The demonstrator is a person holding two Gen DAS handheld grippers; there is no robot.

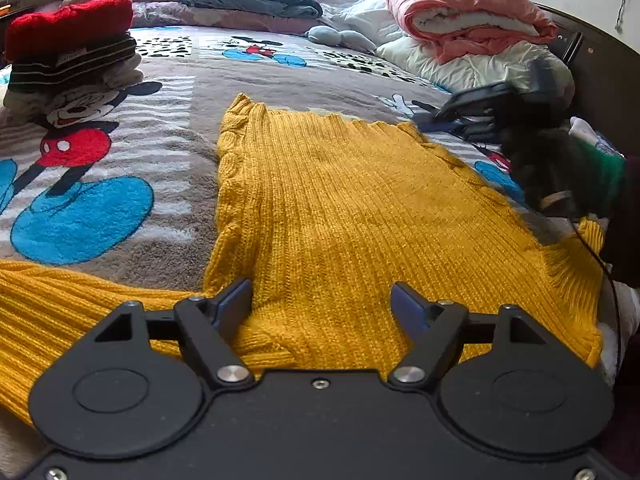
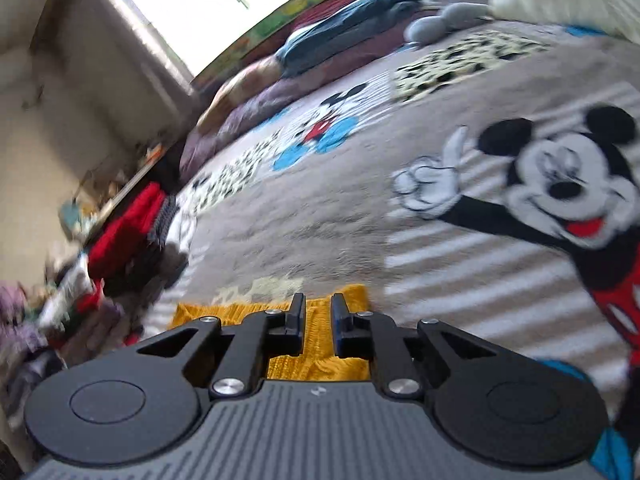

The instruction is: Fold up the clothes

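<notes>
A mustard-yellow knitted sweater [image 1: 340, 200] lies flat on the bed, one sleeve trailing off to the near left. My left gripper [image 1: 322, 300] is open just above the sweater's near edge, its jaws wide apart with nothing between them. My right gripper [image 2: 319, 312] hovers above the sweater's far right corner [image 2: 316, 356]; its jaws stand a narrow gap apart and hold nothing. In the left wrist view the right gripper [image 1: 460, 120] shows blurred at the far right of the sweater.
A Mickey Mouse blanket [image 1: 168, 152] covers the bed. A stack of folded clothes with a red knit [image 1: 68, 36] on top stands at the far left. Pillows, a blue blanket [image 1: 256, 0] and a pink quilt [image 1: 468, 16] lie at the head.
</notes>
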